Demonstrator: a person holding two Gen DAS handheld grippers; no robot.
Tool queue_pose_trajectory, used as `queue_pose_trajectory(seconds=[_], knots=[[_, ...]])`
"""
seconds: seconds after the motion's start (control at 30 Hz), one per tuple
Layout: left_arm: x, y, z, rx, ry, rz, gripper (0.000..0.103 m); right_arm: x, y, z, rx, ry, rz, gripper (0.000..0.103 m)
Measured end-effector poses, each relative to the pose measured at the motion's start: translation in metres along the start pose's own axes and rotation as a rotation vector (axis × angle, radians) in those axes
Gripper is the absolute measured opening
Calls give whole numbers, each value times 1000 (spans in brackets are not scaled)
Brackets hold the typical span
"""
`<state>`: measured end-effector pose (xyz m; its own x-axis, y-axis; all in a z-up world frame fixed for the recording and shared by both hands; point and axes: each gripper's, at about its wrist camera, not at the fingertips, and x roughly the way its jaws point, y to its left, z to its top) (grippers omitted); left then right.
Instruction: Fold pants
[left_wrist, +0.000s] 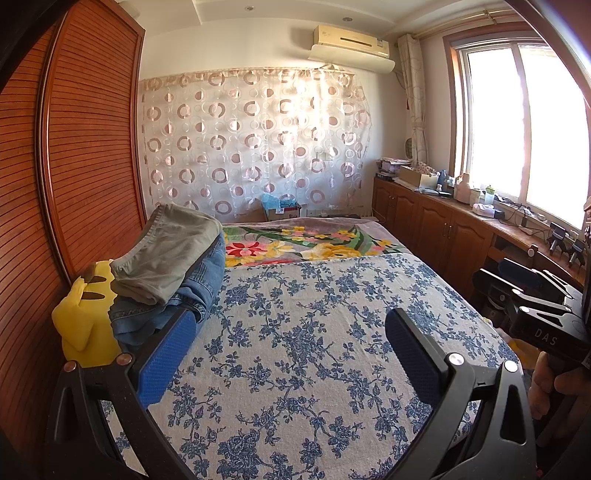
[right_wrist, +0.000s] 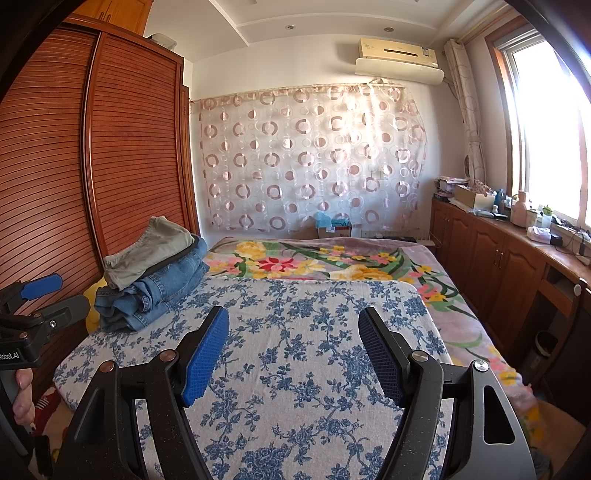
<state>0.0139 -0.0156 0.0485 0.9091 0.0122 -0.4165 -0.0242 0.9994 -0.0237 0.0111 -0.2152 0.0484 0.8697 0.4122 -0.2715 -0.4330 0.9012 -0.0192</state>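
Bed (left_wrist: 314, 332), blue-flowered cover: bare in front of you. Folded pants stack at its far left edge by the wardrobe (left_wrist: 74, 147): olive pants (left_wrist: 170, 251) atop blue jeans (left_wrist: 192, 295), touching a yellow plush (left_wrist: 85, 317). Your left tool (left_wrist: 291, 354) and right tool (right_wrist: 293, 354) hang above the cover, jaws wide apart, gripping nothing.

Matt woven cloth bedspread (right_wrist: 314, 350); blue denim jeans (right_wrist: 162, 291); glossy slatted wood wardrobe (right_wrist: 110, 147); textured blue pads (right_wrist: 207, 354) on matt black plastic.
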Motion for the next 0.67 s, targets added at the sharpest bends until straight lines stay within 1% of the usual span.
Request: queue_pose_trajectory(seconds=[0.67], knots=[[0, 0, -1, 0, -1, -1, 102, 0, 0, -1, 2, 0, -1, 75]])
